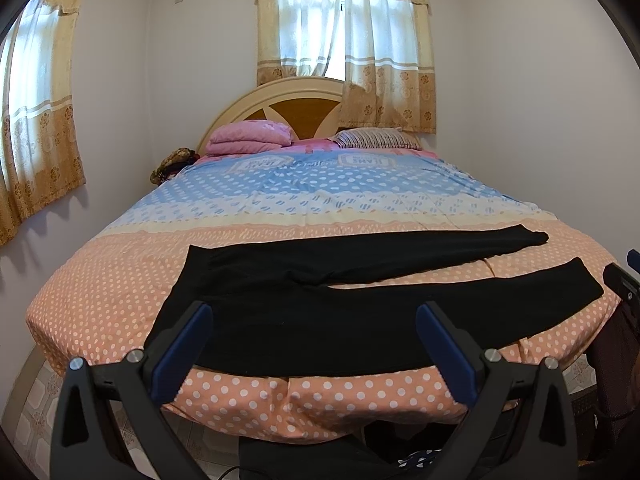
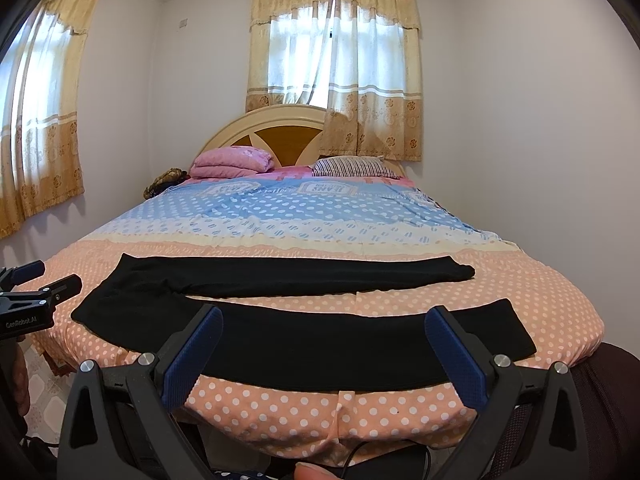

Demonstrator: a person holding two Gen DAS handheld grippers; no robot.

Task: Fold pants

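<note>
Pants (image 1: 304,316) of black cloth lie flat and unfolded across the near end of the bed (image 1: 320,404), filling the lower middle of both views; the waist sits toward the left of the frame, the two legs run out to the right and part into a narrow V, the farther leg ending higher in the frame than the nearer one; the nearer leg lies just beside the bed's front edge. Under them the bedspread (image 1: 280,204) is peach with white dots, turning to cream and then blue bands toward the upper middle of the frame. The left gripper (image 1: 316,340) hangs at the bottom of its own view with its blue-padded fingers (image 1: 188,344) spread wide and holding nothing, in front of the waist end and apart from the cloth; the right gripper (image 2: 324,344) hangs likewise, fingers wide apart and empty, in front of the nearer leg. In the right wrist view the left gripper also shows at the far left edge. Beyond, in the upper middle, a folded pink blanket (image 1: 248,138) and a striped pillow (image 1: 376,138) rest against a curved headboard (image 1: 296,100); patterned curtains (image 1: 344,44) hang over the window above.
</note>
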